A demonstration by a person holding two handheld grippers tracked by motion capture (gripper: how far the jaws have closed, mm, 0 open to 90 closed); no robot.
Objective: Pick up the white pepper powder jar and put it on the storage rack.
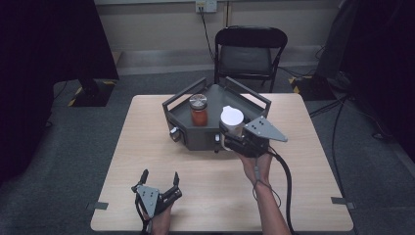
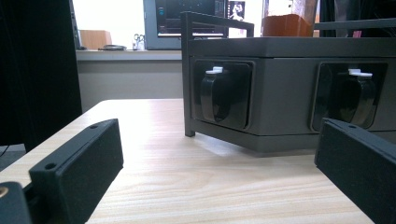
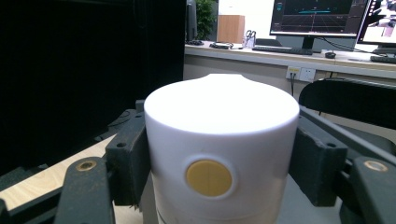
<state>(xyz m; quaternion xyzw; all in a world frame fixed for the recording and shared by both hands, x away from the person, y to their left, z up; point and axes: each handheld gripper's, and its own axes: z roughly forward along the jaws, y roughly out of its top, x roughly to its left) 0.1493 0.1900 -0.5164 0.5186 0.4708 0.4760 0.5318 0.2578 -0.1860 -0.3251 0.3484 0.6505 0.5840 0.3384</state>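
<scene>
Nearest the person, the left gripper [image 1: 159, 180] rests low on the pale wooden table [image 1: 147, 147] at its near-left part, jaws spread wide with nothing between them; in the left gripper view the two black jaws frame bare wood, and beyond them stands the front wall of the dark grey tray [image 2: 285, 93] with two recessed black latches in it. Farther in, on the right, the right hand [image 1: 259, 166] holds the right gripper [image 1: 234, 128] at the tray's [image 1: 195, 139] near-right corner, its grey three-cornered plate on top. Its jaws are clamped on the white container [image 1: 232, 120] — the right gripper view shows both black pads [image 3: 127, 154] pressing the container's [image 3: 219, 154] sides, with a round yellow spot on the wall facing the camera and a flat white top with a small raised lip at the back. The container is upright, over the tray's right part; whether its base touches the tray floor I cannot tell. Just left of it in the tray stands a jar [image 1: 198, 110] with reddish contents and a metal lid, apart from the container. Behind the table — a black folding chair [image 1: 249, 51] against the wall.
</scene>
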